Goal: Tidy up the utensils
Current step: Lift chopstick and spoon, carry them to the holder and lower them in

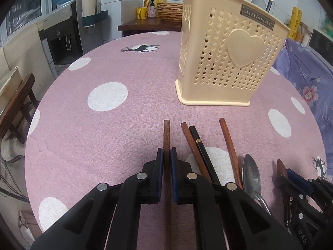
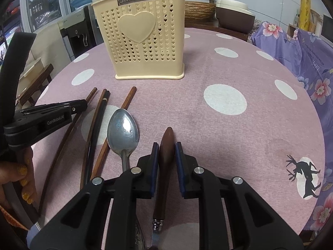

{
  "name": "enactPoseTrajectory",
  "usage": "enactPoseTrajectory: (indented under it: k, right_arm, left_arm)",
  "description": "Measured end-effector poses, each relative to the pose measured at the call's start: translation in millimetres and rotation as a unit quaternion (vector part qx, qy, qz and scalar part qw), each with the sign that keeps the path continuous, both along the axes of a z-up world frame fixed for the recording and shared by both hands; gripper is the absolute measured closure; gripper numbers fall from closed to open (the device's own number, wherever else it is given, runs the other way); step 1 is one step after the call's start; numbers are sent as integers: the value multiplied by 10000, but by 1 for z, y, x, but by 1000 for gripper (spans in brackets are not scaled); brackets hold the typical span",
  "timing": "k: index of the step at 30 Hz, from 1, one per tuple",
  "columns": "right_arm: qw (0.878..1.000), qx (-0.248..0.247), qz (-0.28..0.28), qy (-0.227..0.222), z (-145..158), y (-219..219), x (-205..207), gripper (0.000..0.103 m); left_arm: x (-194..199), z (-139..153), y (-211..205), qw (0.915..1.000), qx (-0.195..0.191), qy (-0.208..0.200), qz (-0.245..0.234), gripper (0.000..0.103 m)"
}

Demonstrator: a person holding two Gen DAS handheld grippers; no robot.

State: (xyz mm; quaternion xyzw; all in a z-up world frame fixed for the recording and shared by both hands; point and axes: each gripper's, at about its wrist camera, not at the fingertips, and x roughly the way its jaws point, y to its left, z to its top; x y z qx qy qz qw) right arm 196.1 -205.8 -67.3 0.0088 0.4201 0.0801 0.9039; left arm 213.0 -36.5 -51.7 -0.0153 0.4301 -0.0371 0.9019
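Your left gripper (image 1: pixel 166 156) has its pads tight on either side of a brown wooden chopstick (image 1: pixel 166 133); it looks clamped, with the stick running straight out ahead and its tip past the fingertips. Your right gripper (image 2: pixel 167 150) straddles the brown wooden handle (image 2: pixel 166 145) of a knife-like utensil; the pads sit very near the wood, but I can't tell whether they truly pinch it. Before lifting, squeeze fully and keep each piece in line with the fingers so it doesn't swing.

Between the two grippers, on the pink dotted tablecloth (image 2: pixel 239 68), lie a metal spoon (image 2: pixel 122 129), a black chopstick (image 2: pixel 100 114) and two more brown chopsticks (image 2: pixel 129 98). Lift clear so you don't drag them.

The beige utensil holder (image 2: pixel 143 41) stands upright well ahead of both grippers, already holding some utensils. Tip each piece vertical and drop it in from above its rim.
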Motion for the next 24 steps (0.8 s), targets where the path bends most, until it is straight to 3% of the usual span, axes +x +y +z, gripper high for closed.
enactPoseTrajectory:
  k: [6,14,20,24]
  right_arm:
    - [9996,152,-102,-212,13,-20,-10,86]
    - [9946,461,-451,-812,57,-61,-32,87]
    - [9876,491,-545,-1388,92,-69,-44,87]
    - [9860,508,-560,-1487,99,-69,-44,87]
  left_arm:
    - [-11,21,7,9993,-268,-274,-51,95]
    - [-37,66,19,9942,-606,-880,-114,95]
    - [-46,103,27,9869,-773,-1417,-39,95]
    - [-45,115,35,9843,-906,-1515,7,95]
